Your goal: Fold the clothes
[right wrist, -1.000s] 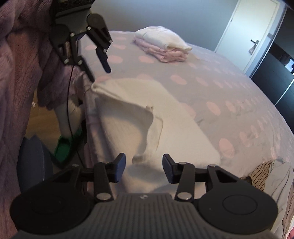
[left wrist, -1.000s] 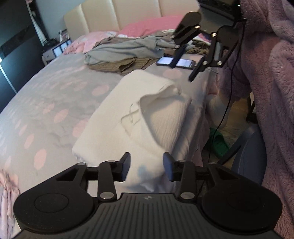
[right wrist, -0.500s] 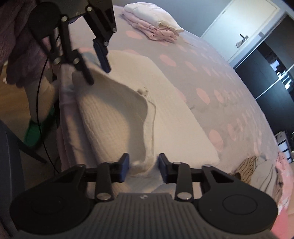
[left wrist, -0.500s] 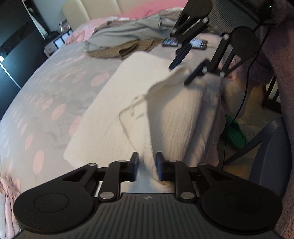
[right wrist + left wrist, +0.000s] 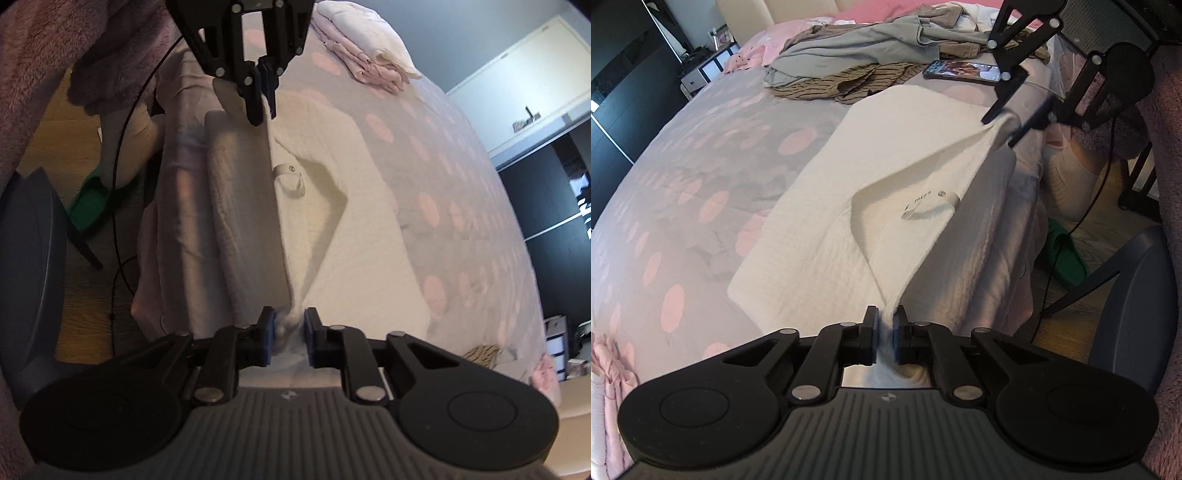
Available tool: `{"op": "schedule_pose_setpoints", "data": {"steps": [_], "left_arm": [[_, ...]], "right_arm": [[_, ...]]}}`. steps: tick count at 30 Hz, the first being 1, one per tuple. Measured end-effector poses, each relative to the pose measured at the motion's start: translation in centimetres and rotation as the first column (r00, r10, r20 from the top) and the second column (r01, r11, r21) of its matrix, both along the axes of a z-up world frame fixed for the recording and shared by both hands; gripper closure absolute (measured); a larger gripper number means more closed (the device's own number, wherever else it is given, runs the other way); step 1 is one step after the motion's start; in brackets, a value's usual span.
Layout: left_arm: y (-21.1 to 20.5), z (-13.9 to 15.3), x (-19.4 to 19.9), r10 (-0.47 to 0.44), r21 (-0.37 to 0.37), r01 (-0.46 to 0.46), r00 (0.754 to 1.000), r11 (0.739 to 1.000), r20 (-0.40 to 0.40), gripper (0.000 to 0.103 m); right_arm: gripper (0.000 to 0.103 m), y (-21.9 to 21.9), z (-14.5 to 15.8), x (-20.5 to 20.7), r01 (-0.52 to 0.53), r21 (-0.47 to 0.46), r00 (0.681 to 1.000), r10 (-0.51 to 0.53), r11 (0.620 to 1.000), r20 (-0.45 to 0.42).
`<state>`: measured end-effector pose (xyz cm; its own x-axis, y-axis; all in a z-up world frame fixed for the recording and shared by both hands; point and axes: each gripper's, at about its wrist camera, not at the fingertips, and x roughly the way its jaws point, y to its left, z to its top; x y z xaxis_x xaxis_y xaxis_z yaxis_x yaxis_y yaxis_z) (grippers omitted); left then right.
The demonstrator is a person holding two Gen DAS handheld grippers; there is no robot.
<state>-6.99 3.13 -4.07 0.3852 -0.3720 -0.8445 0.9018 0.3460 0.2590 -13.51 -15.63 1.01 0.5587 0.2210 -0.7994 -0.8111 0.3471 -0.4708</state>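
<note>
Left wrist view: we see the left gripper (image 5: 885, 334) clenched on the near corner of the white garment (image 5: 827, 229), its jaws pressed onto a thin pinch of cloth. The garment lies flat on the bed (image 5: 701, 166), along the edge nearest the floor, with one layer lifted into a taut ridge. A small label tab (image 5: 932, 205) sits on the garment just beside that ridge. At the far end of the ridge we see the right gripper (image 5: 1012, 127) with the other corner of the garment between its jaws. Beyond the garment lie a phone (image 5: 962, 71) and a heap of grey and striped clothes (image 5: 857, 59).

Right wrist view: we see the right gripper (image 5: 289, 334) with a bunched corner of the white garment (image 5: 362, 266) between its jaws. The jaws are opening; the left pad touches the cloth, and a gap shows beside the right pad. At the far end of the garment the left gripper (image 5: 264, 107) grips the opposite corner. Beyond the garment, a stack of folded clothes (image 5: 373, 48) rests on the bed (image 5: 461, 177). A green slipper (image 5: 90, 201) lies on the floor beside the bed.
</note>
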Motion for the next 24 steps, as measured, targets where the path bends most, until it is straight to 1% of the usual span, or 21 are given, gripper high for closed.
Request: {"op": "schedule_pose_setpoints", "data": {"steps": [1, 2, 3, 4, 6, 8, 11, 13, 14, 15, 16, 17, 19, 22, 24], "left_arm": [[-0.1, 0.4, -0.1, -0.011, -0.017, 0.011, 1.000, 1.000, -0.010, 0.092], [-0.1, 0.8, -0.2, -0.022, -0.035, 0.021, 1.000, 0.999, -0.020, 0.085], [-0.1, 1.3, -0.3, -0.031, -0.063, 0.029, 0.999, 0.998, -0.027, 0.080], [-0.2, 1.9, -0.3, -0.044, -0.092, 0.040, 0.998, 0.995, -0.039, 0.078], [-0.4, 3.1, -0.4, -0.067, -0.145, 0.058, 0.996, 0.988, -0.054, 0.070], [-0.9, 4.1, -0.4, -0.082, -0.202, 0.068, 0.995, 0.977, -0.061, 0.065], [-2.4, 5.0, 0.0, -0.074, -0.251, 0.057, 0.996, 0.966, -0.057, 0.065], [-3.7, 4.9, 0.3, -0.046, -0.240, 0.038, 0.999, 0.970, -0.029, 0.066], [-4.4, 4.8, 0.5, -0.031, -0.234, 0.027, 0.999, 0.972, -0.015, 0.071], [-5.0, 4.6, 0.7, -0.019, -0.233, 0.016, 1.000, 0.972, -0.010, 0.076], [-5.6, 4.4, 1.1, -0.007, -0.238, 0.003, 1.000, 0.971, -0.017, 0.077], [-6.1, 4.3, 1.4, 0.004, -0.244, -0.010, 1.000, 0.970, -0.024, 0.080], [-7.2, 4.0, 1.9, 0.020, -0.254, -0.029, 0.999, 0.967, -0.037, 0.081], [-8.7, 3.4, 2.6, 0.022, -0.249, -0.032, 0.999, 0.968, -0.040, 0.083], [-9.6, 2.9, 3.1, 0.023, -0.242, -0.034, 0.999, 0.970, -0.048, 0.085]], "right_arm": [[0.070, -0.2, 0.4, -0.1, 0.007, 0.024, 1.000, -0.006, 1.000, -0.009], [0.064, -0.4, 0.7, -0.1, 0.013, 0.047, 1.000, -0.012, 0.999, -0.017], [0.061, -0.6, 1.2, -0.2, 0.020, 0.070, 1.000, -0.019, 0.997, -0.025], [0.057, -0.9, 1.6, -0.1, 0.028, 0.101, 0.999, -0.024, 0.994, -0.038], [0.057, -1.3, 2.4, 0.0, 0.045, 0.154, 0.997, -0.036, 0.987, -0.062], [0.056, -1.7, 3.0, 0.2, 0.070, 0.200, 0.996, -0.057, 0.977, -0.072], [0.056, -2.4, 3.8, 0.6, 0.112, 0.248, 0.993, -0.098, 0.962, -0.071], [0.059, -2.9, 4.1, 1.0, 0.140, 0.258, 0.990, -0.128, 0.956, -0.062], [0.060, -3.1, 4.2, 1.2, 0.154, 0.260, 0.988, -0.144, 0.953, -0.057], [0.063, -3.3, 4.1, 1.4, 0.165, 0.258, 0.986, -0.159, 0.952, -0.044], [0.071, -3.5, 4.1, 1.5, 0.175, 0.255, 0.984, -0.173, 0.951, -0.029], [0.075, -3.8, 4.0, 1.6, 0.185, 0.252, 0.982, -0.187, 0.950, -0.015], [0.075, -4.3, 3.8, 1.9, 0.217, 0.251, 0.975, -0.220, 0.943, -0.019], [0.075, -5.2, 3.0, 2.5, 0.257, 0.237, 0.966, -0.259, 0.937, -0.024], [0.075, -5.8, 2.3, 3.1, 0.282, 0.239, 0.959, -0.279, 0.929, -0.045]]}}
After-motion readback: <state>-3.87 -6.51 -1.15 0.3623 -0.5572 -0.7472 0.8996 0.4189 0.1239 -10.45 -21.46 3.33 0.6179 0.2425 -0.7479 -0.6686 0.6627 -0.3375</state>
